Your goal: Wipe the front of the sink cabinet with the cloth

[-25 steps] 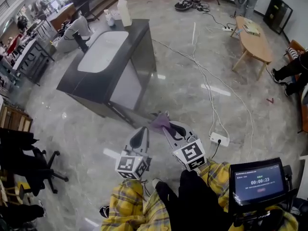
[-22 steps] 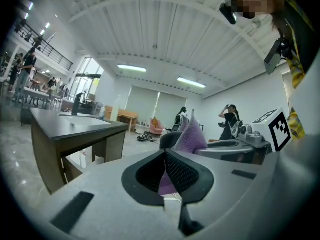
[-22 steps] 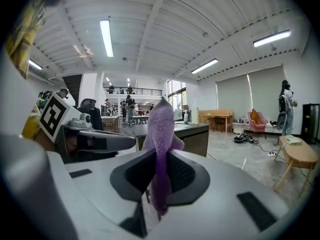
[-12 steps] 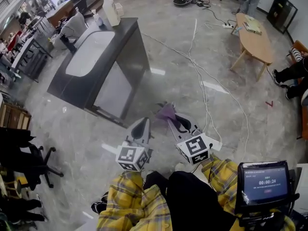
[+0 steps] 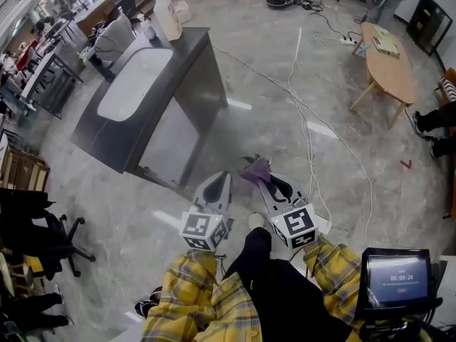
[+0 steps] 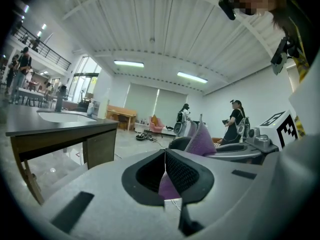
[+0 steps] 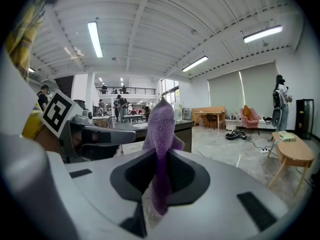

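The right gripper (image 5: 265, 182) has its jaws pressed together on the purple cloth (image 5: 255, 168). A fold sticks up past the tips and a tail hangs below them in the right gripper view, probably so that a loose pad of fabric leads when it meets a surface. The left gripper (image 5: 219, 182) has its jaws closed too, and the head view shows nothing in them. A sliver of purple sits low in their gap in the left gripper view, and whether it is cloth there or the cloth beyond cannot be told. This gripper looks to be only carried along beside the working one.

Both grippers are held low and close to the body, side by side, with their tips pointing toward 12 o'clock. The forearms in yellow plaid sleeves (image 5: 187, 291) are drawn in.

The sink cabinet (image 5: 169, 142) stands at about 10 o'clock from the grippers, well apart from the cloth, with open floor between. A soap bottle (image 5: 165, 16) stands at its far end. Wiping has not begun; the next move would be closing on the cabinet's front.
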`<state>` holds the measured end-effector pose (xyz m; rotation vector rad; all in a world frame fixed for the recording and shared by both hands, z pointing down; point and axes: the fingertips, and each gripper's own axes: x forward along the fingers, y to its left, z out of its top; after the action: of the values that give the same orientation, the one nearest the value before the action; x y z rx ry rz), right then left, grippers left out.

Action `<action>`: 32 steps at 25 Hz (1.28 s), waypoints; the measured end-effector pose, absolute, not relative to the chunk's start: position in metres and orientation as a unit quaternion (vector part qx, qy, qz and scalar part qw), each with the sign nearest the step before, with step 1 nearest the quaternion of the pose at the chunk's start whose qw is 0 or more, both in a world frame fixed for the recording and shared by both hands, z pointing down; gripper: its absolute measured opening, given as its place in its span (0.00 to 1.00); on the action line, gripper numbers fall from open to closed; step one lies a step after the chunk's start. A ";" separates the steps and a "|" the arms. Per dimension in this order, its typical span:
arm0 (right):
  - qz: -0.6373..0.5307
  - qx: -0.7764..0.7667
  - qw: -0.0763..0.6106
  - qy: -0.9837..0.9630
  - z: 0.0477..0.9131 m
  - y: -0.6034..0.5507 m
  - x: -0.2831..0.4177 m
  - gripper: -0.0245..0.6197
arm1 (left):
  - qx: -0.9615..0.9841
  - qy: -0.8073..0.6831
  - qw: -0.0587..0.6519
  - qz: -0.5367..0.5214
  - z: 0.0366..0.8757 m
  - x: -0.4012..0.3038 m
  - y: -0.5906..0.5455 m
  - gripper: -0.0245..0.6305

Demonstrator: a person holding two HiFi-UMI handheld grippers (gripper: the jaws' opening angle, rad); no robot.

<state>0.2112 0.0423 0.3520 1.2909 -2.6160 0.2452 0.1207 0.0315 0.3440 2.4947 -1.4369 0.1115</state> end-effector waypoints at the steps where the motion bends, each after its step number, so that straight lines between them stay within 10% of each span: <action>1: 0.082 0.440 0.108 -0.888 0.352 0.033 0.213 0.12 | 0.859 -0.494 0.130 0.035 0.345 0.122 0.022 0.05; 32: 0.076 0.380 0.113 -0.915 0.360 -0.199 0.187 0.12 | 0.803 -0.577 0.148 0.032 0.365 0.071 -0.172 0.05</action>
<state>0.1868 -0.1993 0.3597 1.1144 -2.6839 0.2239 0.0714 -0.1723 0.3649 2.3088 -1.6578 0.0913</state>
